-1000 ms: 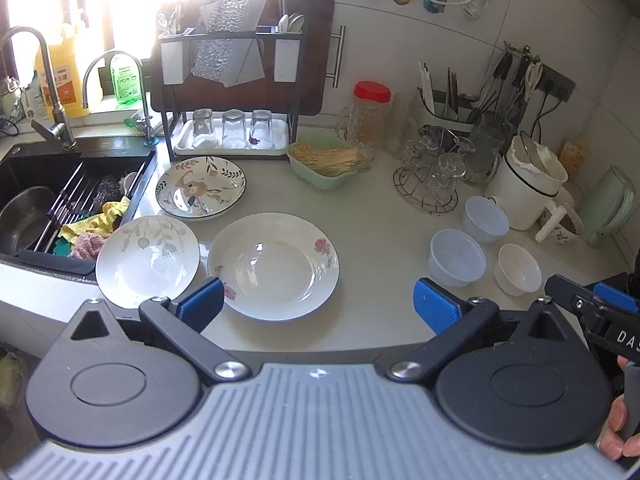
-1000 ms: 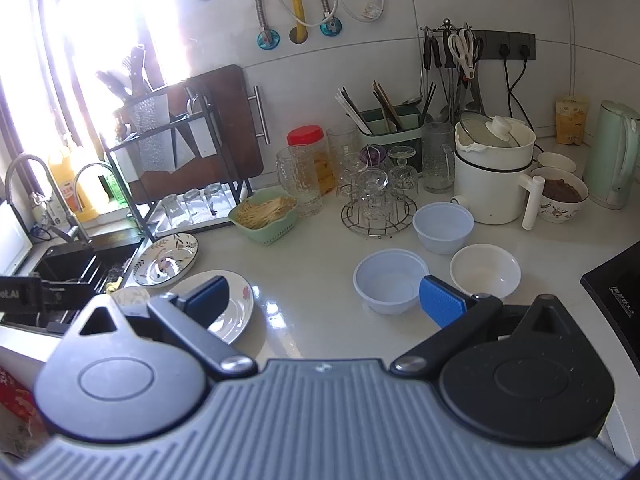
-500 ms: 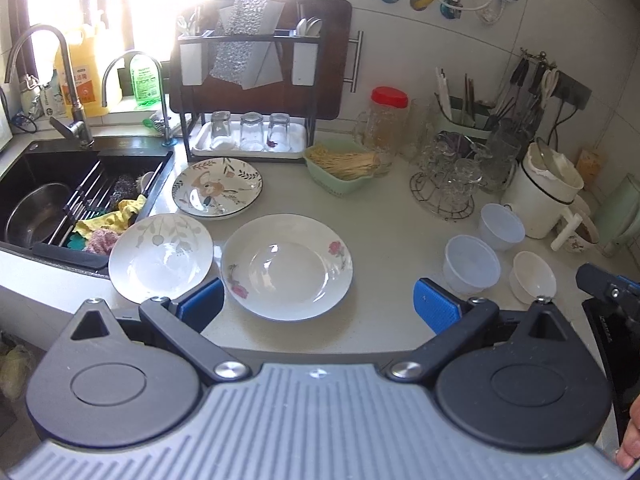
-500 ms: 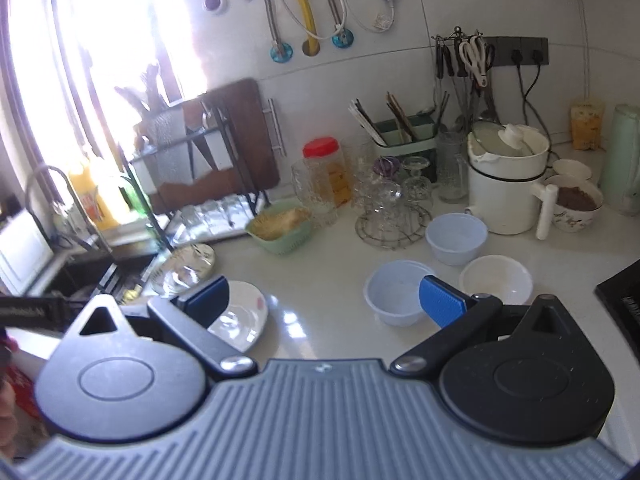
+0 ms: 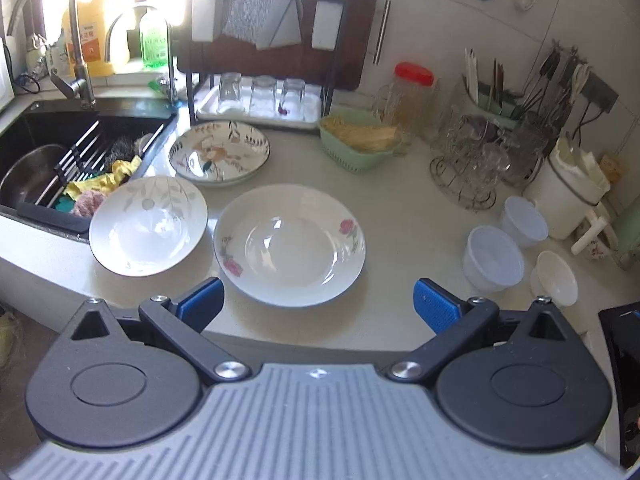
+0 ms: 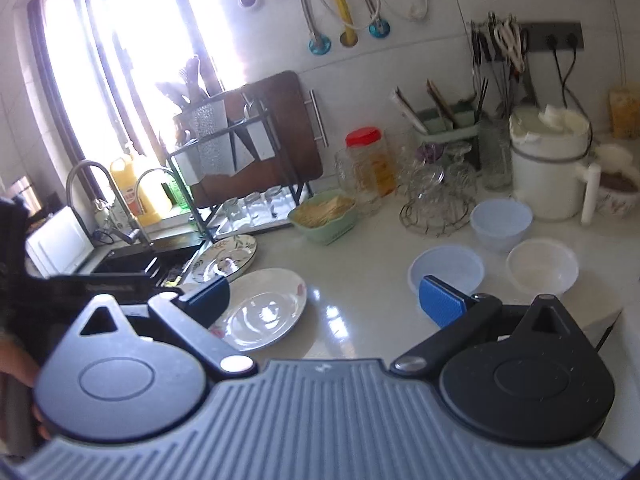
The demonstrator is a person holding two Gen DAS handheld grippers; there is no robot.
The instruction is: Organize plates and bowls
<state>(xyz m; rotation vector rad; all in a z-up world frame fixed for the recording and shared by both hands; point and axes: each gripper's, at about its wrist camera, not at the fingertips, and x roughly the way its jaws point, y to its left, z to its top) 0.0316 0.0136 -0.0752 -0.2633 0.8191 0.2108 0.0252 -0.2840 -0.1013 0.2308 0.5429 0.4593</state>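
Observation:
Three plates lie on the white counter: a rose-patterned plate (image 5: 290, 243) in the middle, a leaf-patterned plate (image 5: 148, 225) to its left by the sink, and a floral plate (image 5: 219, 154) behind. Three small bowls stand at the right: two translucent ones (image 5: 494, 258) (image 5: 525, 221) and a white one (image 5: 557, 278). My left gripper (image 5: 318, 309) is open and empty, just in front of the rose plate. My right gripper (image 6: 324, 300) is open and empty, above the counter between the rose plate (image 6: 262, 309) and the bowls (image 6: 446, 270).
A black sink (image 5: 48, 160) with a steel pot is at the left. A dish rack with glasses (image 5: 262, 92), a green basket (image 5: 358, 142), a glass stand (image 5: 470, 168) and a white cooker (image 5: 568, 196) line the back. A black stove edge (image 5: 620, 340) is at the right.
Both grippers have shifted left along the counter. The plates now sit nearer the middle of the left view. Nothing on the counter has moved.

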